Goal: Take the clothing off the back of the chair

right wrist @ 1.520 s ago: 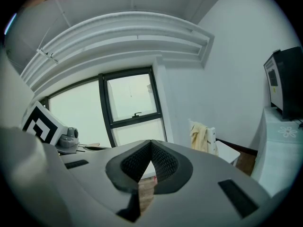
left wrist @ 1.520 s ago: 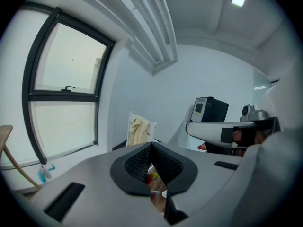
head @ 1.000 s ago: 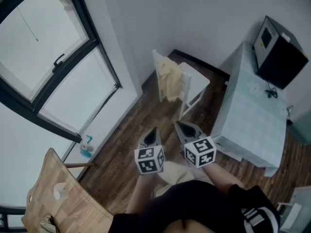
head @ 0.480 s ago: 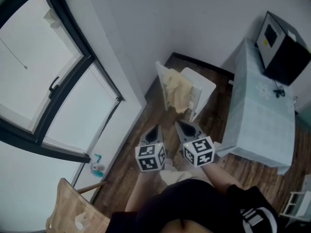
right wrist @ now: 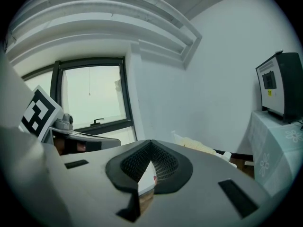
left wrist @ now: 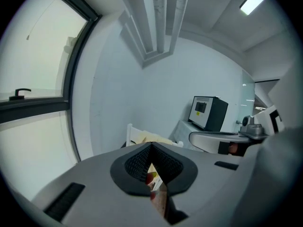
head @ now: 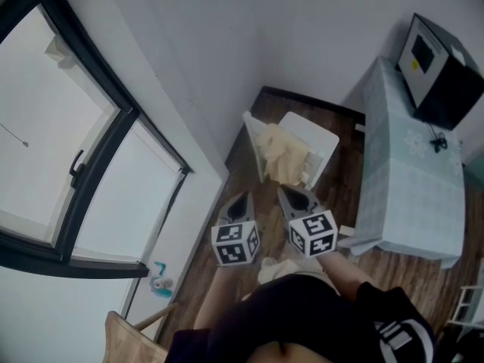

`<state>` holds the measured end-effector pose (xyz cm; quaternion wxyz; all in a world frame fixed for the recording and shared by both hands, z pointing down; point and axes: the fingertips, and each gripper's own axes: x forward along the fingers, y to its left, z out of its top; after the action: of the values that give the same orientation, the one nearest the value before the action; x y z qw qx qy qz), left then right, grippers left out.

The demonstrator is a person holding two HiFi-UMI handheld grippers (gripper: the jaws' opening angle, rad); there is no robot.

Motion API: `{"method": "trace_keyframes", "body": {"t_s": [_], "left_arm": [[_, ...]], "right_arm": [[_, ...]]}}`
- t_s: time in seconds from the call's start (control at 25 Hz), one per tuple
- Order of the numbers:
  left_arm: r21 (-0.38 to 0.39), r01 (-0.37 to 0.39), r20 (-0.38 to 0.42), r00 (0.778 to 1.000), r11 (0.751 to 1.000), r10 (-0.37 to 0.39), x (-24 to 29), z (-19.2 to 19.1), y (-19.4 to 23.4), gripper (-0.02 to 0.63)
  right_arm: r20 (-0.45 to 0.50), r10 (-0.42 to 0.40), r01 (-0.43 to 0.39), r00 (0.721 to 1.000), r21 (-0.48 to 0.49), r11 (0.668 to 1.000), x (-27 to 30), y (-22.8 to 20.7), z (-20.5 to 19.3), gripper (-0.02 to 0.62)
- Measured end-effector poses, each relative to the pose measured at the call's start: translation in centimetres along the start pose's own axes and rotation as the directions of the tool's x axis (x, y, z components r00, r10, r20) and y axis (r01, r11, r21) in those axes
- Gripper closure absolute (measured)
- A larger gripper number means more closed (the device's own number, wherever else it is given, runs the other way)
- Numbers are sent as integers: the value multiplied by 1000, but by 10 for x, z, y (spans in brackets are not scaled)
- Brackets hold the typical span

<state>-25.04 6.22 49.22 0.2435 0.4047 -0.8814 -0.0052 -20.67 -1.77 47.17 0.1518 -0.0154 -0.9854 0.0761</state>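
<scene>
Both grippers have come closer to the white chair [head: 316, 136] by the far wall. The left gripper [head: 240, 204] and right gripper [head: 295, 200] are side by side near it, jaws fully closed on nothing. The cream clothing [head: 283, 154] still hangs over the chair's back, left of the tabletop [head: 412, 184].

Cream clothing [head: 283, 157], white chair [head: 311, 133], pale blue patterned tablecloth [head: 408, 191] — black box [head: 448, 78]

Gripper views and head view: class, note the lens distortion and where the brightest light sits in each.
Head view: window washed out white, its frame bowed. Left gripper view: fisheye, black corners, ceiling lamp glaring top right. Right gripper view: same fisheye, window brightest.
</scene>
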Motion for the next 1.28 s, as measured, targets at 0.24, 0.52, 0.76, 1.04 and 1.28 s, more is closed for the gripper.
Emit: {"method": "trace_keyframes", "body": {"t_s": [0.24, 0.52, 0.76, 1.04, 1.28], "left_arm": [[19, 29, -6, 1000, 999, -29, 35, 13, 13, 611], [27, 48, -44, 998, 999, -46, 66, 10, 25, 611], [42, 107, -68, 992, 993, -104, 103, 15, 31, 611], [56, 179, -137, 976, 982, -170, 159, 22, 45, 611], [95, 270, -216, 945, 958, -244, 207, 26, 46, 609]], "right_arm": [[18, -71, 71, 997, 14, 997, 21, -26, 8, 584], [-9, -145, 145, 989, 29, 989, 31, -49, 4, 584], [-34, -208, 209, 977, 40, 977, 52, -68, 2, 584], [-84, -311, 318, 947, 92, 944, 86, -106, -6, 583], [-141, -401, 419, 905, 136, 898, 105, -138, -20, 583]]}}
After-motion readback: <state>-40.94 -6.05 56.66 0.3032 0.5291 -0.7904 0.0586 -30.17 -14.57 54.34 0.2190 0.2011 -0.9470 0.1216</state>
